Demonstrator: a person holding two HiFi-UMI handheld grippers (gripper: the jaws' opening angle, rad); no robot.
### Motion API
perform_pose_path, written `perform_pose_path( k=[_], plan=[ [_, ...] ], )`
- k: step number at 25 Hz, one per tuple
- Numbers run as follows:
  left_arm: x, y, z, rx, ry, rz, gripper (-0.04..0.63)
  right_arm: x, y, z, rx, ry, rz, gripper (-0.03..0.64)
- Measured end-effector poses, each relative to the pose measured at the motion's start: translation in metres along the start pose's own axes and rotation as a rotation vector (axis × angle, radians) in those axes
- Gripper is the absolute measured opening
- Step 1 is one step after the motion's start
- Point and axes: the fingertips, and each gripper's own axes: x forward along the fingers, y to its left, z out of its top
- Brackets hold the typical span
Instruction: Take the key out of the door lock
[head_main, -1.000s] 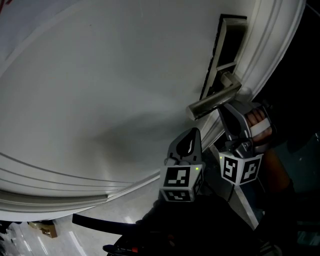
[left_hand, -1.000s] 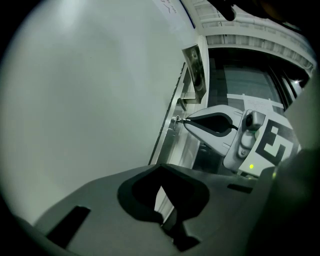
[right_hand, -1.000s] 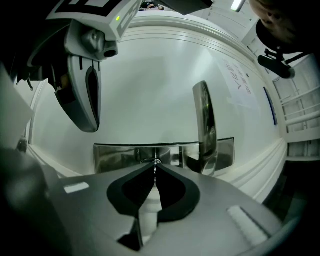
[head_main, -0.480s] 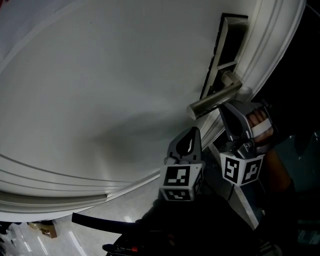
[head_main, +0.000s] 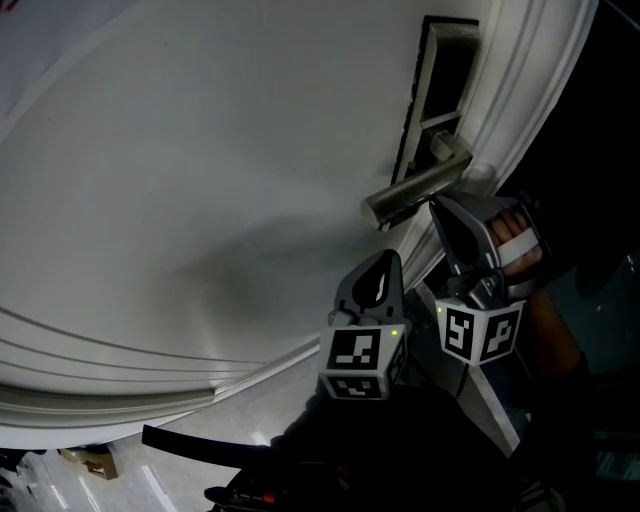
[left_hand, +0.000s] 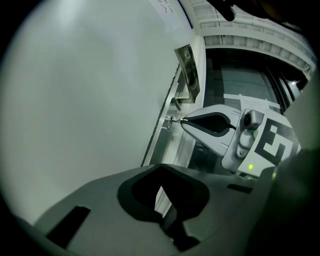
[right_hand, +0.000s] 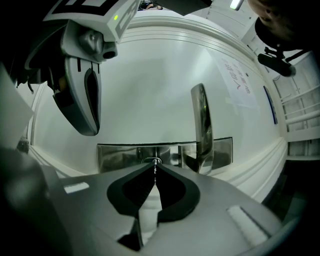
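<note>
A white door (head_main: 200, 150) carries a metal lock plate (right_hand: 117, 155) with a lever handle (right_hand: 201, 125). Below the handle (head_main: 415, 190) sits the lock cylinder (right_hand: 151, 161). A thin key (left_hand: 177, 120) sticks out of the keyhole (left_hand: 171, 120). My right gripper (right_hand: 154, 169) is shut on the key, its tips close against the cylinder. The head view shows that gripper (head_main: 438, 207) just under the handle, with the key hidden. My left gripper (head_main: 384, 263) is shut on nothing and hangs a short way off the door, left of the right one.
The door's raised moulding (head_main: 150, 370) runs below the grippers. Dark space lies past the door's edge (head_main: 590, 120). A hand (head_main: 515, 240) holds the right gripper. Pale floor (head_main: 90, 480) shows at the bottom left.
The handle and lock plate now sit a little higher and further left in the head view. The right gripper has shifted slightly with them and stays at the lock. The left gripper has hardly moved.
</note>
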Motion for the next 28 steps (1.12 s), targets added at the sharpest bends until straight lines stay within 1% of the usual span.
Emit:
perform_pose_path(
  k=[6,11,22,28],
  plan=[
    [0.002,0.008,-0.004,-0.003,0.014,0.024,0.000,0.001,0.001,-0.002,-0.007,0.004,0.001,0.012],
    [0.000,0.018,-0.001,-0.005,0.008,0.053,0.000,0.000,0.001,-0.002,-0.007,-0.003,-0.002,0.012],
    [0.002,0.017,0.006,0.019,-0.010,0.044,0.000,0.000,0.001,-0.002,-0.001,-0.005,-0.010,0.012],
    [0.002,0.018,0.006,0.010,-0.012,0.042,0.000,0.000,0.001,-0.001,-0.001,-0.003,-0.006,0.011]
  ],
)
